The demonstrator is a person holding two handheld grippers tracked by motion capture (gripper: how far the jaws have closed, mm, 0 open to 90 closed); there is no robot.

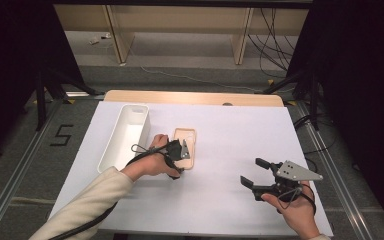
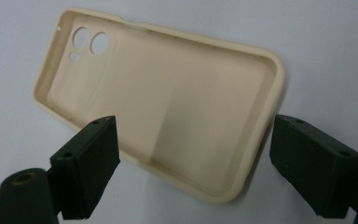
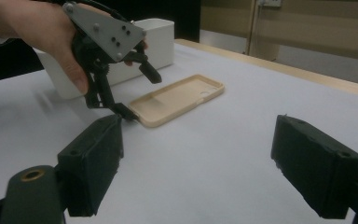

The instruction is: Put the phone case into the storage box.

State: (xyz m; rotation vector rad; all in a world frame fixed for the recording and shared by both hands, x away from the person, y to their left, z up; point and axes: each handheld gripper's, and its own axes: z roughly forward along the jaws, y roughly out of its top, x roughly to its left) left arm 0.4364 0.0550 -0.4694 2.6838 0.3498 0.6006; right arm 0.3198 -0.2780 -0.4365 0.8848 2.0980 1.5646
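The beige phone case lies open side up on the white desk at centre frame, just right of the white bin. The left gripper hangs over the case's near end with its jaws wide apart astride it, pads not pressing. At lower right, the right gripper is wide open and empty.

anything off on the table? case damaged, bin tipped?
Nothing stands out. The beige phone case lies flat, open side up, intact, beside the upright white bin. The left gripper is open around the case's near end; the right gripper is open over bare table.
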